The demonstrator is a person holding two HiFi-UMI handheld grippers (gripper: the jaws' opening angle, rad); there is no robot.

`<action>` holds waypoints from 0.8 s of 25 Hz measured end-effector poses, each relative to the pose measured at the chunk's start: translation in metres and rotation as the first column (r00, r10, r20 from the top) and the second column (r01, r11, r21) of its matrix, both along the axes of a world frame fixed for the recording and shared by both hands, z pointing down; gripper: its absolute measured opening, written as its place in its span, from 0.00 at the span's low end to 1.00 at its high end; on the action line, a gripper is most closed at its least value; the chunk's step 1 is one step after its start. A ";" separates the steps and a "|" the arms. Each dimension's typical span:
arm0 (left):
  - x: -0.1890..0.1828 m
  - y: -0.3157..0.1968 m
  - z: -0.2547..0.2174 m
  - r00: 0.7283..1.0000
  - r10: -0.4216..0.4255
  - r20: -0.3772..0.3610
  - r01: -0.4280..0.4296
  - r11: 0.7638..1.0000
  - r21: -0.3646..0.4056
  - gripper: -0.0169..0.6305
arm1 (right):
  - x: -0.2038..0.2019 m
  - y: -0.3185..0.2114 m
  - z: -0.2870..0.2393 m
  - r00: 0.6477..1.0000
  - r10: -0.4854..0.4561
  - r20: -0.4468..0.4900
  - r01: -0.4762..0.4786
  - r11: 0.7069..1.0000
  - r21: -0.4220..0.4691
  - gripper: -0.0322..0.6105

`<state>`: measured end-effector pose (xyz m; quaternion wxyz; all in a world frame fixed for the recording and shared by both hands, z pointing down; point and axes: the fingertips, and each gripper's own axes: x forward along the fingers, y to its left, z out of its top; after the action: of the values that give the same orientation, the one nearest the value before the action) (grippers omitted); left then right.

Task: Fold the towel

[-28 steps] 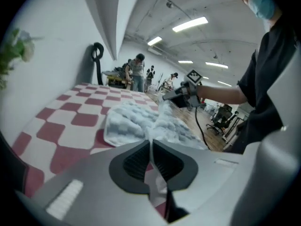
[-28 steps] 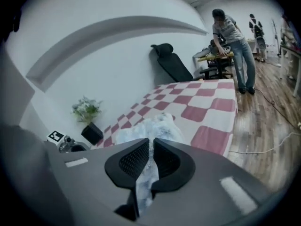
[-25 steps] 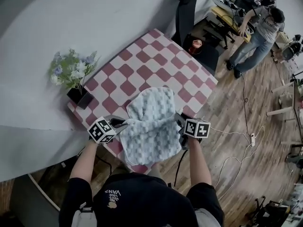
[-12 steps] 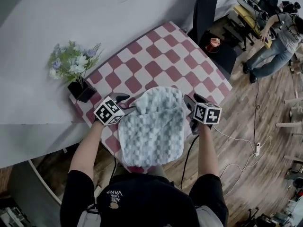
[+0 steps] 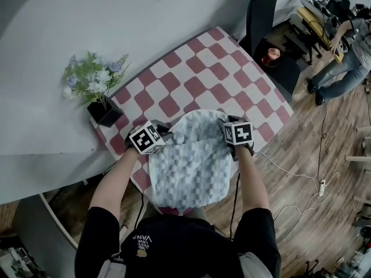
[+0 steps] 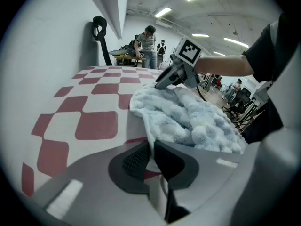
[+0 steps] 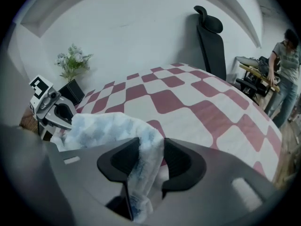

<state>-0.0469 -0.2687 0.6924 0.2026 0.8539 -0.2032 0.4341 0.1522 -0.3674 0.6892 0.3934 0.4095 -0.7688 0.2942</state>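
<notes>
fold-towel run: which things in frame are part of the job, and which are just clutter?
Job:
- towel
- left tongs and right tongs: both have just been closing, with the towel's edge pinched between the jaws
- checkered table, the work surface

Lying about:
- flower pot
- black chair
- person at the back
- floor cables
</notes>
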 end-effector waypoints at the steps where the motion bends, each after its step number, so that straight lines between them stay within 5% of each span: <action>1: -0.002 0.001 -0.001 1.000 0.013 0.010 -0.013 1.000 -0.007 0.08 | -0.001 0.001 -0.001 1.000 -0.011 0.001 0.011 1.000 0.000 0.31; 6: -0.020 -0.005 -0.022 0.987 0.108 0.116 -0.109 0.994 0.001 0.07 | -0.006 0.004 -0.017 0.996 -0.052 0.073 0.050 0.998 0.029 0.12; 14: -0.057 -0.080 -0.072 0.970 0.035 0.240 -0.074 0.985 0.158 0.06 | 0.018 -0.026 -0.065 0.994 -0.038 0.106 0.023 0.989 0.145 0.11; 20: -0.048 -0.155 -0.089 0.919 0.009 0.393 -0.145 0.937 0.317 0.06 | 0.031 -0.073 -0.085 0.998 -0.017 0.057 0.003 0.973 0.232 0.10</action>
<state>-0.0951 -0.4233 0.6034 -0.0094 0.7811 -0.2767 0.5597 0.1831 -0.4399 0.6037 0.3214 0.4399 -0.8113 0.2122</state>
